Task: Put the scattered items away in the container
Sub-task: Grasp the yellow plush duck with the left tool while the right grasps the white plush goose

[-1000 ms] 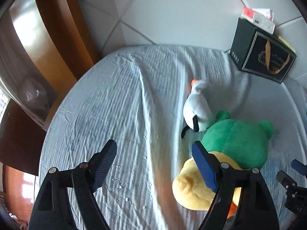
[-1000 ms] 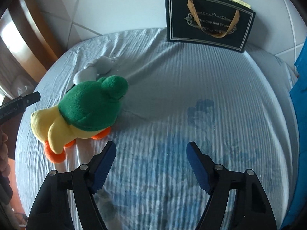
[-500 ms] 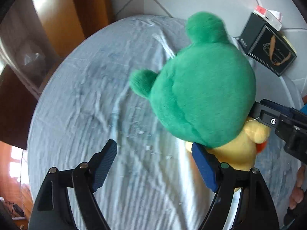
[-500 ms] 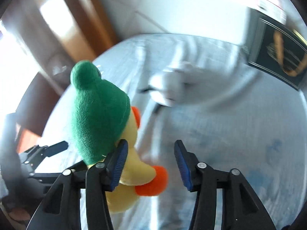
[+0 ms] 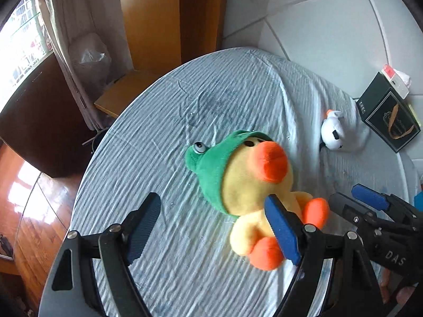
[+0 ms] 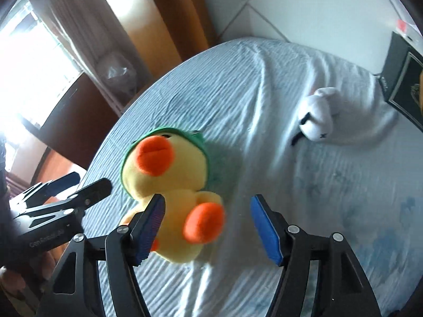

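Note:
A yellow duck plush (image 5: 253,190) in a green frog hood sits upright on the pale blue bedsheet (image 5: 164,137), facing both cameras and slightly blurred. My right gripper (image 6: 207,198) straddles it with jaws opening. Its left pad overlaps the duck (image 6: 169,174) and its right pad stands clear, so nothing is gripped. My left gripper (image 5: 211,198) is also opening, empty, with the duck just behind its right finger. Each gripper shows in the other's view: the right gripper (image 5: 345,192) and the left gripper (image 6: 87,182). A white plush (image 5: 335,134) (image 6: 320,124) lies near the black gift bag (image 5: 388,121) (image 6: 404,84).
A pink and white box (image 5: 394,79) rests on top of the bag against the tiled wall (image 5: 330,26). Left of the bed stand a wooden panel (image 5: 153,18), a curtain (image 5: 66,39), a low wooden stand (image 5: 121,89) and a clear plastic bag (image 5: 90,58).
The duck lay face down by the white plush. The right gripper closed on it and lifted it leftward. Now it is upright, facing the cameras, and the right jaws stand wider.

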`<state>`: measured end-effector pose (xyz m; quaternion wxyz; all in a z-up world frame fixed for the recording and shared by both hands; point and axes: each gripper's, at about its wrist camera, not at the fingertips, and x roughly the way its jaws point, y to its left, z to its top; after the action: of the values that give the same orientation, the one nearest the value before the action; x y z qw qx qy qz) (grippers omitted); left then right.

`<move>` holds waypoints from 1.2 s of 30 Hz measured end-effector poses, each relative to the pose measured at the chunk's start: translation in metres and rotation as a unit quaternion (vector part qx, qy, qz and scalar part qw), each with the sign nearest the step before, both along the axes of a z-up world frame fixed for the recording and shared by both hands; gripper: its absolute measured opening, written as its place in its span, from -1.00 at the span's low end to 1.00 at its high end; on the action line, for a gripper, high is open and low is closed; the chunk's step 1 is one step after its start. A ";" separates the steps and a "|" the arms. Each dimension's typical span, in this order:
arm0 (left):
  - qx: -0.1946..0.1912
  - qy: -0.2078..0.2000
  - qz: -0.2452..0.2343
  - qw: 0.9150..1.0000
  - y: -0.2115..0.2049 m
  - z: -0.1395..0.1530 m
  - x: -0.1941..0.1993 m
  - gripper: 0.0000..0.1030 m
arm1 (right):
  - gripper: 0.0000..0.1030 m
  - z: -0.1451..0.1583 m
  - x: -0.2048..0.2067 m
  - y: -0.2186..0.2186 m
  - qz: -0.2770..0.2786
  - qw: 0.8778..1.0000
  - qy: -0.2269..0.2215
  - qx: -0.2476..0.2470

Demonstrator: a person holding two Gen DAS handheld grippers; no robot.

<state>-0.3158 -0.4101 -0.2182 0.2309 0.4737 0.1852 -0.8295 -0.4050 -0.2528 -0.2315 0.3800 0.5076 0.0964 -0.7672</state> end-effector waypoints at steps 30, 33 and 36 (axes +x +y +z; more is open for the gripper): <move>0.037 -0.131 0.083 0.987 0.016 -0.064 -0.095 0.74 | 0.64 -0.059 -0.181 -0.006 -0.091 0.992 -0.018 0.088; 0.017 -0.110 0.083 0.990 0.009 -0.059 -0.101 0.69 | -0.05 -0.077 -0.180 -0.013 -0.083 0.991 -0.005 0.106; 0.009 -0.105 0.073 0.992 0.007 -0.058 -0.105 0.62 | -0.07 -0.072 -0.171 -0.014 -0.076 0.991 0.018 0.113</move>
<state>-0.4209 -0.4029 -0.2761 0.3044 0.5454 0.2018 -0.7544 -0.5759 -0.2664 -0.3036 0.2591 0.5390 0.1506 -0.7872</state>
